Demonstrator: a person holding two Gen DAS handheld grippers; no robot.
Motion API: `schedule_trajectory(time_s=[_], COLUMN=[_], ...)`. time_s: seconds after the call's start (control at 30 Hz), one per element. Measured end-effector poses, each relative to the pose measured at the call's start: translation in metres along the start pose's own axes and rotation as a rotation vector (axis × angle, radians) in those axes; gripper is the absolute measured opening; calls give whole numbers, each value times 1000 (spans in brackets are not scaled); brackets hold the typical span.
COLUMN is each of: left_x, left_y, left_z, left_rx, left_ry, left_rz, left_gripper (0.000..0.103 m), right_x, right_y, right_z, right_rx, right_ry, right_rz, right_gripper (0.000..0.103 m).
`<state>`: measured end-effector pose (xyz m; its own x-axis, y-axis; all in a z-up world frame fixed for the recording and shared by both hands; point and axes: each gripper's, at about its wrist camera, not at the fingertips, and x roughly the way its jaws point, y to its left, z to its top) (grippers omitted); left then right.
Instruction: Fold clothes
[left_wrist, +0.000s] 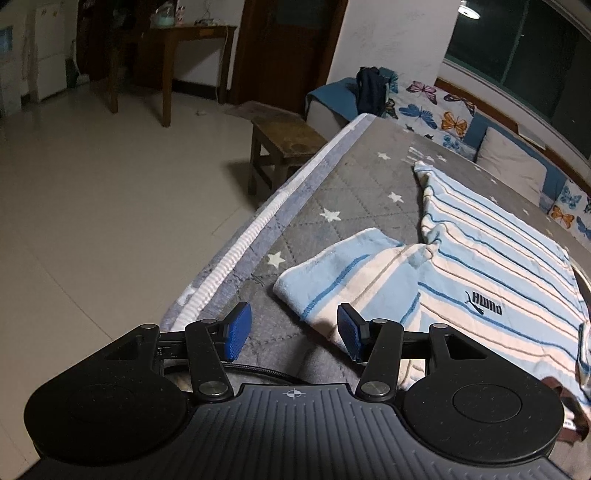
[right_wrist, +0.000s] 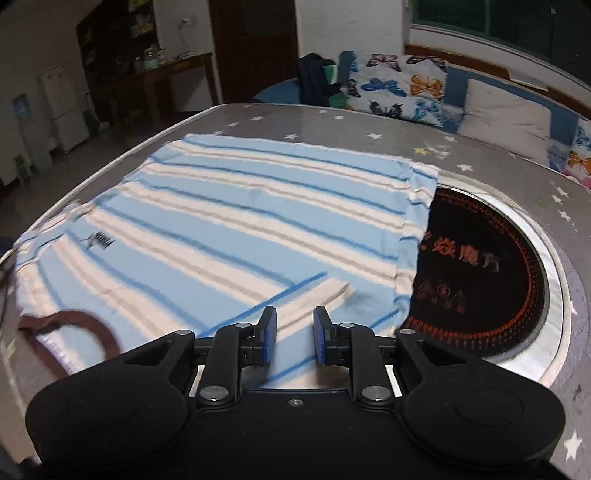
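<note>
Fold barely begun: striped T-shirt (right_wrist: 229, 221) lies spread flat on the star-print table cover (left_wrist: 332, 192), one sleeve (left_wrist: 332, 273) out sideways; left gripper (left_wrist: 291, 332) hovers released beside that sleeve, right gripper (right_wrist: 294, 341) narrowly parted over the other sleeve, pinching nothing.

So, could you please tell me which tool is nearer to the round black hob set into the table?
Right. The right tool hovers over the striped shirt just beside the hob. The left tool is at the shirt's sleeve near the opposite table edge; the hob is out of its view.
</note>
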<state>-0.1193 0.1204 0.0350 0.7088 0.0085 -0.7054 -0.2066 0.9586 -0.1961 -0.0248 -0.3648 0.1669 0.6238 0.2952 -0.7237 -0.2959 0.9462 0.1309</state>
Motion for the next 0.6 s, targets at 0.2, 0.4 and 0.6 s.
schedule_trajectory(time_s=[0.2, 0.4, 0.6], left_x=[13, 15, -17], left_y=[-4, 2, -13], left_z=[1, 0, 9], left_rx=[-29, -116, -68], left_ry=[-1, -32, -183], left_rz=[-25, -70, -187], left_gripper=[26, 7, 6], right_x=[-15, -14, -13], right_y=[7, 5, 6], right_z=[-11, -18, -22], right_rx=[-12, -6, -15], right_ry=[23, 39, 43], right_rz=[10, -1, -6], right_gripper=[25, 30, 32])
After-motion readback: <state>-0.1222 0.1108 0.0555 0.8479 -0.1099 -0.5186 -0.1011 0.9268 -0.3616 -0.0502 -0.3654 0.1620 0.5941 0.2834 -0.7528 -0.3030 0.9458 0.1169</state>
